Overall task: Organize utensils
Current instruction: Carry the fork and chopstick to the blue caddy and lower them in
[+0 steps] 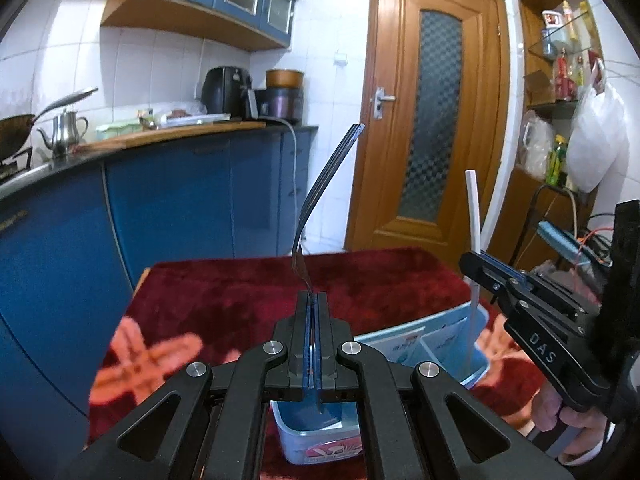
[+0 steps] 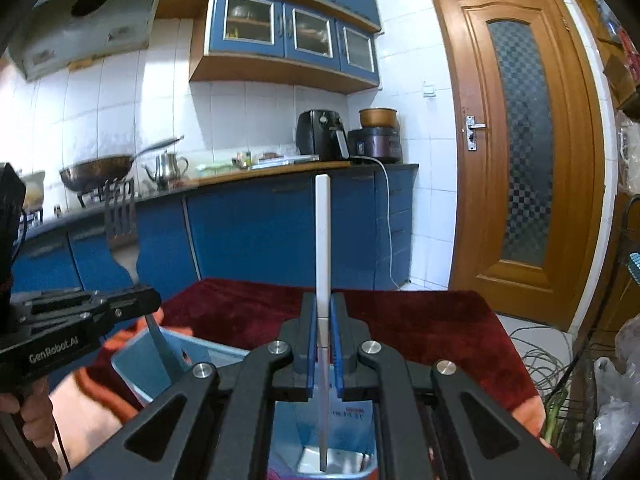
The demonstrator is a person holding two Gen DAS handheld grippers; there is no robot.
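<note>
**Both jaws clamped on utensils above the bin**

Upright between the left gripper's (image 1: pixel 311 300) closed jaws stands a fork (image 1: pixel 320 196), seen edge-on in the left wrist view, its tines curving up and away beyond the fingertips. Its handle runs down behind the jaws into the near compartment of a pale blue bin (image 1: pixel 478 364). The right wrist view shows the same fork (image 2: pixel 120 220) face-on, tines up, with the handle reaching down below the left gripper (image 2: pixel 132 300) into the bin's left compartment (image 2: pixel 132 356).

The right gripper (image 2: pixel 323 312) is likewise clamped, on a white stick-like utensil (image 2: pixel 322 240) that stands straight up past the fingertips. A grey lower part of it continues down under the jaws, and its end sits inside the bin's right compartment. From the left wrist camera, this utensil (image 1: pixel 474 216) rises to the right of the left jaws, pinched by the right gripper (image 1: pixel 476 268) that reaches in from the right edge.

The bin rests on a dark red cloth (image 1: pixel 224 296) with pale orange markings. Beyond the jaws lie blue cabinets (image 2: pixel 248 232), a wok (image 2: pixel 98 174) and kettle (image 2: pixel 168 166) on the counter, and a wooden door (image 2: pixel 516 152).
</note>
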